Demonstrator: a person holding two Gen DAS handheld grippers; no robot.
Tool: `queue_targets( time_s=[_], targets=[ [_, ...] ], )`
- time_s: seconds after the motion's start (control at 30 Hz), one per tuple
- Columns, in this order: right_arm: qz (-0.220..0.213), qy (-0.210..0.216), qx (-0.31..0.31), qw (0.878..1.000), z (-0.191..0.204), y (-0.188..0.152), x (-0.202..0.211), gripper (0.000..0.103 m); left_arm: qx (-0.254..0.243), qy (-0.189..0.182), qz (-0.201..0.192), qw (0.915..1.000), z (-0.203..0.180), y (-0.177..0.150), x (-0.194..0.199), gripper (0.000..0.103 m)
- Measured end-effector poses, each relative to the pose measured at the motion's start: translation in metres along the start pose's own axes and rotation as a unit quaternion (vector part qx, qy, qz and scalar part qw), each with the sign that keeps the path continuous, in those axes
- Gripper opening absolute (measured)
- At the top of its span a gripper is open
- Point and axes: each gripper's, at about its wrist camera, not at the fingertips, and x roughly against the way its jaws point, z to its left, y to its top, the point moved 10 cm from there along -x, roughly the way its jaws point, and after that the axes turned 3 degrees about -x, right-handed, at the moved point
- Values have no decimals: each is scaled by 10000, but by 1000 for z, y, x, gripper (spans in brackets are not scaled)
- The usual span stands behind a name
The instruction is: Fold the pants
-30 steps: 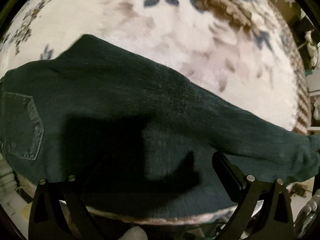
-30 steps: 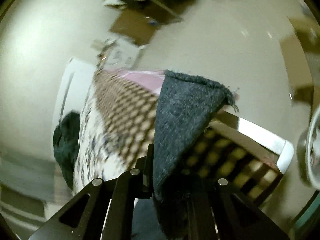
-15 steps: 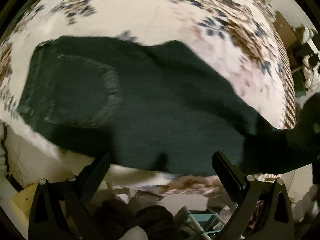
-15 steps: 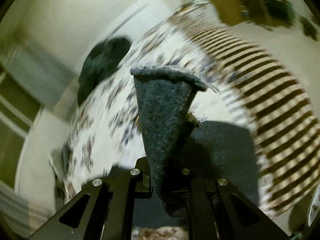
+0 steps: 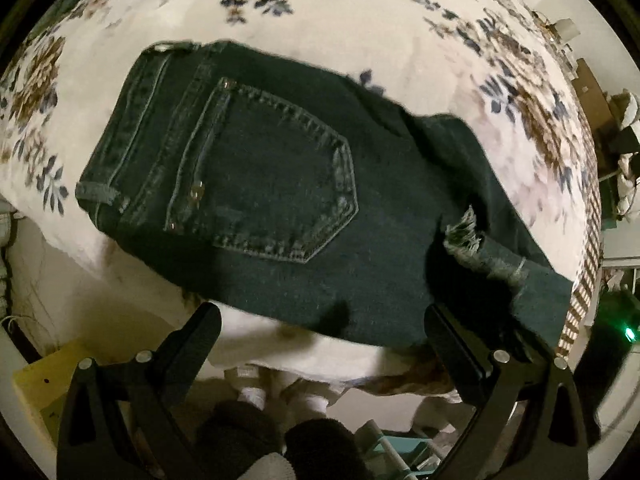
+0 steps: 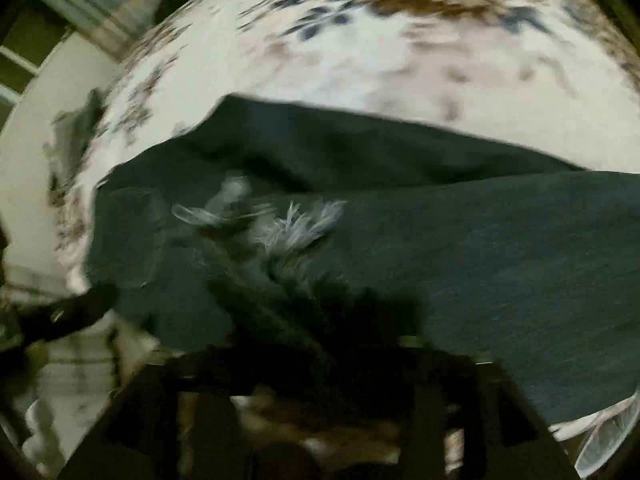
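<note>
Bed (image 5: 360,20), floral cover, fills both views. My left view gives the pants (image 5: 280,208) sharp: dark denim lying flat near the bed's edge, waistband to the left, back pocket (image 5: 276,176) face up, frayed hem (image 5: 480,248) folded over onto the seat at right. My right view is motion-blurred and shows the pants (image 6: 460,264) mostly as a leg running off to the right, with the same frayed hem (image 6: 296,228) in white threads just ahead of my fingers. Left gripper (image 5: 320,332) is spread wide, nothing in it, hanging over the near edge of the denim. Right gripper (image 6: 320,360) is opening; fingers too smeared to tell if cloth sits between. Floor clutter and my feet (image 5: 280,432) below the bed edge, left view only.
</note>
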Motion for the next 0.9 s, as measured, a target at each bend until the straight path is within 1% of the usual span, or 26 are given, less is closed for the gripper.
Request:
queue_targets(
  time_s=[0.03, 0.1, 0.13, 0.17, 0.23, 0.33, 0.4, 0.43, 0.47, 0.5, 0.53, 0.57, 0.6, 0.63, 0.67, 0.7, 0.73, 0.8, 0.9],
  targets=[
    [24, 252, -29, 9997, 7, -3, 6, 63, -43, 1, -57, 10000, -3, 4, 2, 103],
    [-35, 729, -278, 9969, 12, -4, 26, 74, -77, -25, -104, 9999, -12, 9, 1, 103],
    [-91, 813, -393, 9959, 11, -3, 35, 76, -57, -100, -90, 9999, -19, 11, -1, 103],
    [-213, 831, -605, 9945, 1, -2, 48, 79, -39, -169, -67, 9998, -26, 13, -3, 103],
    [-389, 712, -916, 9925, -22, 2, 64, 79, -87, -273, -54, 9996, -47, 18, -11, 103],
    [-614, 316, -1442, 9871, -72, 9, 85, 79, -286, -151, -36, 9995, -73, 23, -32, 103],
    [-664, -11, -1783, 9817, -113, 8, 94, 79, -372, -57, 137, 9992, -89, 23, -54, 103],
    [-683, -89, -1872, 9799, -124, 17, 100, 79, -400, -73, 217, 9989, -95, 22, -63, 99],
    [-710, -208, -1941, 9782, -140, 16, 105, 79, -467, -43, 343, 9983, -102, 20, -75, 94],
    [-720, -349, -1975, 9770, -154, 17, 107, 79, -572, 4, 492, 9972, -109, 16, -87, 83],
    [-715, -448, -2019, 9758, -169, 19, 111, 79, -671, 70, 580, 9960, -113, 14, -94, 77],
    [-693, -510, -2063, 9747, -179, 20, 113, 79, -833, 263, 561, 9946, -117, 14, -98, 77],
    [-666, -557, -2119, 9734, -190, 19, 112, 79, -996, 386, 455, 9932, -121, 15, -99, 71],
    [-651, -584, -2154, 9726, -195, 22, 117, 79, -1154, 435, 282, 9920, -127, 16, -96, 35],
    [-613, -628, -2194, 9717, -203, 22, 115, 79, -1257, 391, 176, 9911, -132, 17, -91, 11],
    [-590, -633, -2219, 9712, -207, 23, 114, 79, -1376, 423, 150, 9895, -137, 16, -87, 4],
    [-579, -624, -2250, 9706, -215, 19, 117, 79, -1444, 416, 77, 9886, -142, 17, -81, 3],
    [-576, -603, -2337, 9687, -224, 21, 113, 79, -1406, 317, -156, 9894, -145, 23, -66, 3],
    [-582, -502, -2517, 9647, -227, 23, 108, 79, -1300, 171, -515, 9900, -147, 41, -40, 3]
  ],
)
